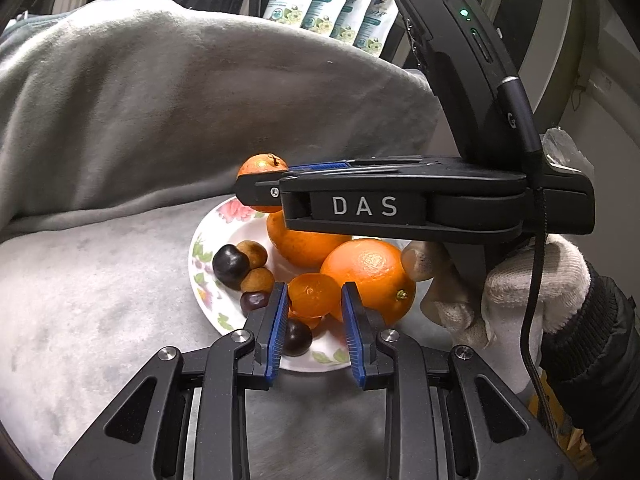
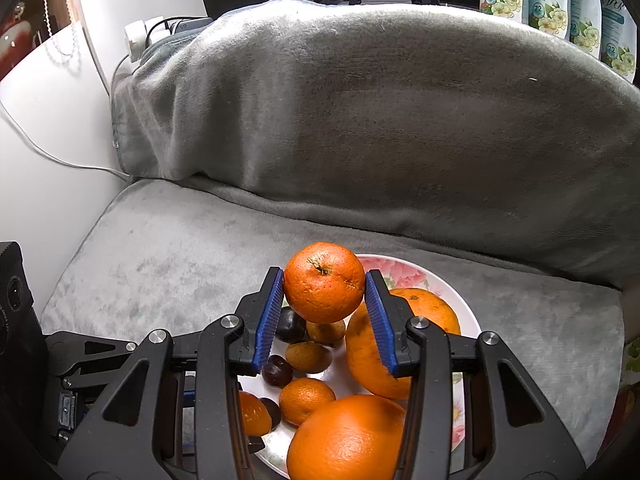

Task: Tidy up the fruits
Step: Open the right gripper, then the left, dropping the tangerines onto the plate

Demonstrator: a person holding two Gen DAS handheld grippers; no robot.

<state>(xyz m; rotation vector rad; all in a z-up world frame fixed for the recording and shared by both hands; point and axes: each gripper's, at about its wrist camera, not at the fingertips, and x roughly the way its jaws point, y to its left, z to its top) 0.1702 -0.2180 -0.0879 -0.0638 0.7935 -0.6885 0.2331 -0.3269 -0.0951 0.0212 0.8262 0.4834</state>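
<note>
Right wrist view: right gripper (image 2: 324, 286), blue pads clamped on either side of a mandarin (image 2: 323, 282), stem uppermost, held clear above the plate (image 2: 466, 300). Same gripper seen side-on in the left wrist view (image 1: 256, 184), marked "DAS", with the mandarin (image 1: 262, 163) showing at its tip over the far rim of the plate.

Left wrist view: left gripper (image 1: 314, 300), jaws apart, blue pads (image 1: 280, 320) standing either side of a small orange fruit (image 1: 310, 294) near the plate's near edge; whether the pads touch it cannot be told.

Plate contents, outward from the tongs:
- Small orange fruit, between the left pads, resting against a large orange (image 1: 370, 278).
- Second large orange (image 1: 304, 246), behind the first, partly under the right gripper.
- Dark round fruits: one (image 1: 297, 337) just behind the left pad, one (image 1: 254, 301) beside it, one larger (image 1: 231, 266) toward the plate's left rim.
- Two small brown fruits (image 1: 258, 278), touching the dark ones.

Plate: white, floral rim (image 1: 208, 280), set on a grey blanket (image 1: 100, 280) that covers the seat and rises over a bulky shape behind.

Gloved hand (image 1: 532, 292), white knit, gripping the right gripper's handle at the plate's right edge.

Background: row of printed floral packets (image 2: 560, 4) behind the blanket; white cable (image 2: 60, 160) on the wall beside it.
</note>
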